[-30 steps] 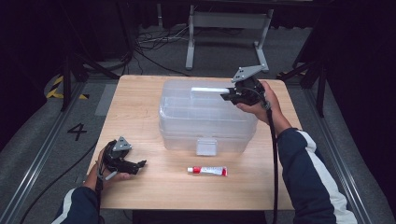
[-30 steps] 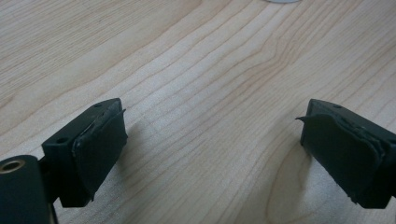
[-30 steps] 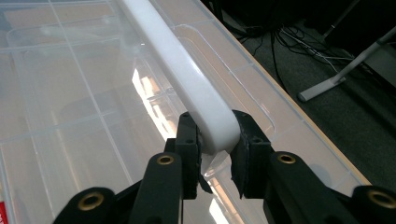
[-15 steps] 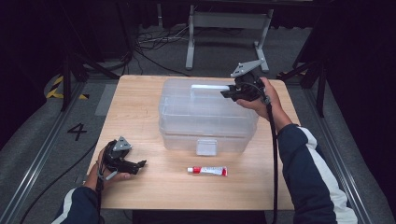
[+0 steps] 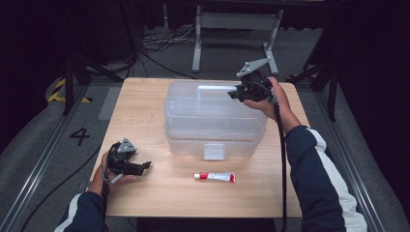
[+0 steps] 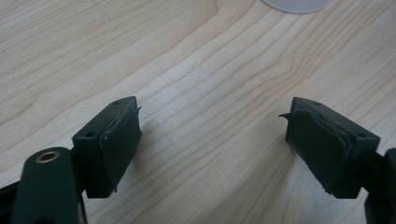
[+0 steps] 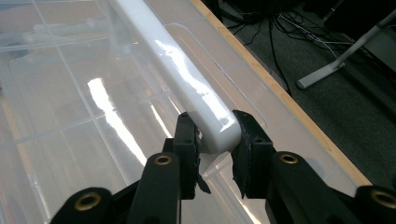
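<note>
Pale wood-grain table (image 5: 145, 111). R gripper (image 7: 214, 140) clamps smooth white rounded handle (image 7: 173, 60) of clear plastic box (image 5: 212, 121). L gripper (image 6: 212, 140) jaws wide but just been closing, nothing between.

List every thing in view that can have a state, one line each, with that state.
Clear plastic storage box: lid on, front latch down, standing on the table.
White bar handle on the lid: clamped at one end.
Right gripper: shut on the handle.
Left gripper: open, nothing between its jaws, which have just been closing.
Red and white tube: capped, lying flat on the wooden table.
</note>
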Action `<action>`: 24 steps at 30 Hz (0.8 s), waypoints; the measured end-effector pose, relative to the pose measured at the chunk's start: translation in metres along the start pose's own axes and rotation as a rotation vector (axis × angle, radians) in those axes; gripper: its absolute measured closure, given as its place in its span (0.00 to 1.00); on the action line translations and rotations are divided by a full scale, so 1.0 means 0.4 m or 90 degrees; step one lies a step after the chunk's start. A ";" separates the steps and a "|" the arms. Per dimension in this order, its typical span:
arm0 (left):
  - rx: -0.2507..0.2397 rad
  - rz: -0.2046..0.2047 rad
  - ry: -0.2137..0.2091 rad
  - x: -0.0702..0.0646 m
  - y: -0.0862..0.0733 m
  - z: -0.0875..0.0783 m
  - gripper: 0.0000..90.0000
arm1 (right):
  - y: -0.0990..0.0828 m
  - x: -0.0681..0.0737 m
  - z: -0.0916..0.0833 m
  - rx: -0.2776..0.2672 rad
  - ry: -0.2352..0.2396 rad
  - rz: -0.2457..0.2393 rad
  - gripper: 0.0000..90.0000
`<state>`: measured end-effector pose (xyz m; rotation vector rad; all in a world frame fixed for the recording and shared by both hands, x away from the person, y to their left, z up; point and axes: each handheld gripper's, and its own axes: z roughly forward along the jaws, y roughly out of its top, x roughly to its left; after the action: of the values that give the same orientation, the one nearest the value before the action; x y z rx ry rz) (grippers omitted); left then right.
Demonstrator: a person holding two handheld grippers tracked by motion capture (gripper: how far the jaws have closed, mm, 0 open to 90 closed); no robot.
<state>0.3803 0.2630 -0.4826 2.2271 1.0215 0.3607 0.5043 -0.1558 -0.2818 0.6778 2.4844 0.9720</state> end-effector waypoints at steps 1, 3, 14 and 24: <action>0.001 -0.003 -0.005 -0.002 0.003 0.002 0.23 | 0.001 -0.002 0.000 0.000 0.000 0.001 0.81; -0.002 0.004 -0.003 -0.009 0.016 0.005 0.24 | 0.003 -0.004 0.000 0.000 0.001 0.004 0.81; -0.030 0.023 -0.008 -0.026 0.063 0.018 0.30 | 0.018 -0.013 0.000 0.007 -0.003 0.005 0.80; -0.040 0.046 -0.013 -0.029 0.101 0.013 0.30 | 0.029 -0.025 0.000 0.009 -0.003 0.008 0.80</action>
<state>0.3982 0.2326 -0.4595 2.2111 0.9078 0.3959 0.5157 -0.1540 -0.2721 0.7000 2.4884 0.9565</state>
